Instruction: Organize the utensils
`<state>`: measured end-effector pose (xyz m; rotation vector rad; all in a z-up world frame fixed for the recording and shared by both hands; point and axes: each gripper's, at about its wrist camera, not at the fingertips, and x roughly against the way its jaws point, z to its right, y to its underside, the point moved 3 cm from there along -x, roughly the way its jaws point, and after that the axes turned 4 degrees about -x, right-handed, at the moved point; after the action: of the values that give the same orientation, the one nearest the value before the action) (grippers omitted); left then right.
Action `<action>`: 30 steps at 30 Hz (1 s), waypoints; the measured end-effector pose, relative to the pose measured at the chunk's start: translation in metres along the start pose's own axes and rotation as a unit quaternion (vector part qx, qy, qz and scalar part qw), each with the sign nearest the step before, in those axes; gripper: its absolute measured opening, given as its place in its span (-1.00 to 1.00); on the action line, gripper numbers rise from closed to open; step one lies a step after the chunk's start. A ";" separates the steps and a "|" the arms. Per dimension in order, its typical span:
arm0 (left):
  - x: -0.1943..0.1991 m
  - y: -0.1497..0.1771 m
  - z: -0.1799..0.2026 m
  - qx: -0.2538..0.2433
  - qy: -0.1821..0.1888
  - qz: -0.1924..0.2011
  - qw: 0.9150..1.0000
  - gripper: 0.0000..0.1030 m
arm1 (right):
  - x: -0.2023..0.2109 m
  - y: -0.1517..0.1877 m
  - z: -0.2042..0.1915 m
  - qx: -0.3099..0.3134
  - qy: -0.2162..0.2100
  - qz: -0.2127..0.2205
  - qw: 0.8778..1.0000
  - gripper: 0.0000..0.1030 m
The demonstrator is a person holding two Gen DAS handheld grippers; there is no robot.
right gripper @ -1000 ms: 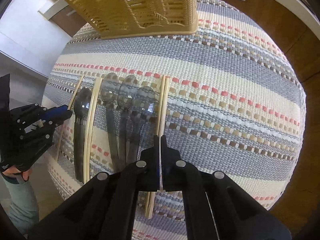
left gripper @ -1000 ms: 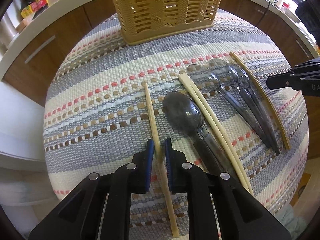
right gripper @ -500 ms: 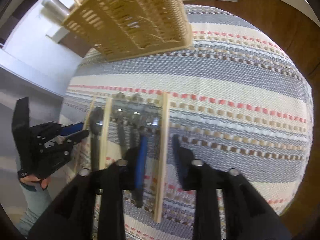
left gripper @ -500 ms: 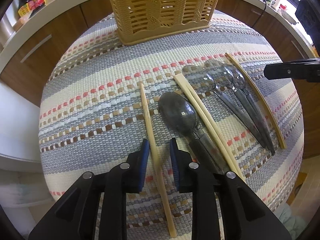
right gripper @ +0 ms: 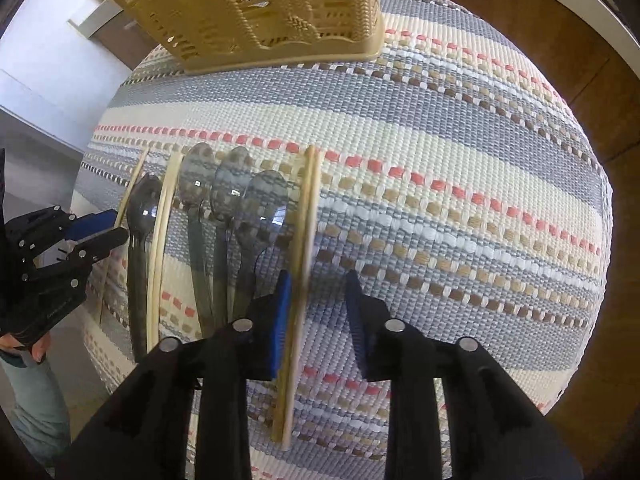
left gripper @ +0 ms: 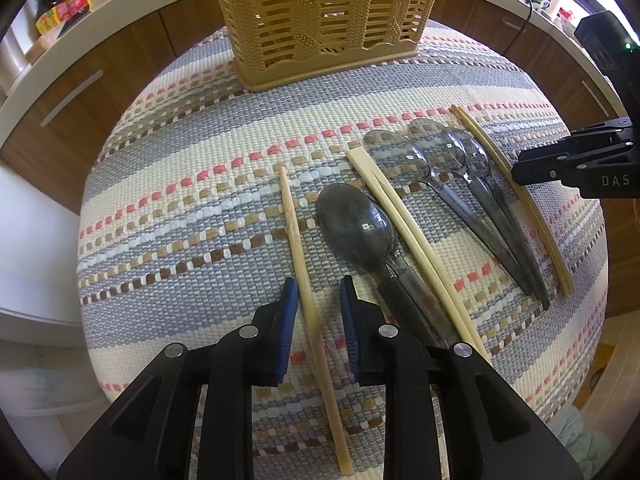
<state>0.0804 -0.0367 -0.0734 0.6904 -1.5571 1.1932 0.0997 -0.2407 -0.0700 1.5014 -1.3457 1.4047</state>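
Observation:
A tan slotted utensil basket [left gripper: 328, 16] stands at the far side of a striped woven mat [left gripper: 192, 184]. On the mat lie chopsticks and several dark translucent plastic spoons. My left gripper [left gripper: 318, 292] is open, its jaws either side of a single chopstick [left gripper: 304, 264]. Beside it lie a large spoon [left gripper: 360, 232] and a chopstick pair [left gripper: 404, 232]. My right gripper [right gripper: 318, 284] is open, with the rightmost chopstick pair [right gripper: 304, 248] between its jaws near the left pad. Smaller spoons [right gripper: 240, 216] lie just left of it.
The mat covers a small table with edges close on all sides. Wooden cabinets and a white counter [left gripper: 120, 0] with bottles [left gripper: 64, 0] stand behind. The right gripper shows in the left wrist view [left gripper: 576, 160]; the left gripper shows in the right wrist view [right gripper: 56, 248].
Both grippers have opened from nearly shut. The right gripper shifted so the rightmost chopsticks now sit between its jaws. The left gripper stayed over its single chopstick.

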 end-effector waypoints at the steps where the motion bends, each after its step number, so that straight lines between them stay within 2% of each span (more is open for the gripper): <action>1: 0.000 0.000 0.000 0.000 0.000 0.000 1.000 -0.60 | 0.000 0.001 0.002 0.001 0.000 -0.001 1.000 -0.59; 7: 0.000 0.002 -0.002 0.001 0.003 0.002 1.000 -0.59 | -0.005 -0.002 -0.001 0.007 0.004 -0.003 1.000 -0.62; 11: 0.000 0.002 -0.003 0.003 0.008 0.001 1.000 -0.60 | -0.007 -0.004 -0.007 0.021 0.023 -0.012 0.999 -0.63; 13: 0.001 0.003 -0.007 0.005 0.019 -0.004 1.000 -0.60 | -0.011 -0.007 -0.013 0.034 0.045 -0.018 0.998 -0.65; 16: 0.001 0.001 -0.011 0.006 0.032 -0.015 0.999 -0.59 | -0.015 -0.010 -0.023 0.046 0.057 -0.027 0.997 -0.65; 19: -0.002 -0.004 -0.009 -0.003 0.025 -0.028 0.999 -0.60 | -0.020 -0.012 -0.033 0.052 0.076 -0.031 0.995 -0.65; 21: -0.003 -0.006 -0.005 -0.016 0.012 -0.035 0.999 -0.60 | -0.023 -0.012 -0.042 0.065 0.096 -0.031 0.993 -0.77; 22: -0.004 -0.006 -0.001 -0.025 -0.005 -0.038 0.999 -0.67 | -0.024 -0.010 -0.047 0.071 0.092 -0.035 0.993 -0.89; 25: -0.004 -0.007 0.005 -0.034 -0.022 -0.037 0.998 -0.91 | -0.025 -0.006 -0.055 0.074 0.089 -0.032 0.993 -0.92; 30: 0.005 -0.002 0.003 -0.006 -0.001 -0.007 1.000 -0.93 | -0.008 -0.001 -0.044 0.058 0.052 -0.004 0.997 -0.92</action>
<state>0.0796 -0.0400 -0.0676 0.6931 -1.5567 1.1729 0.0900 -0.1969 -0.0693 1.4834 -1.2118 1.5576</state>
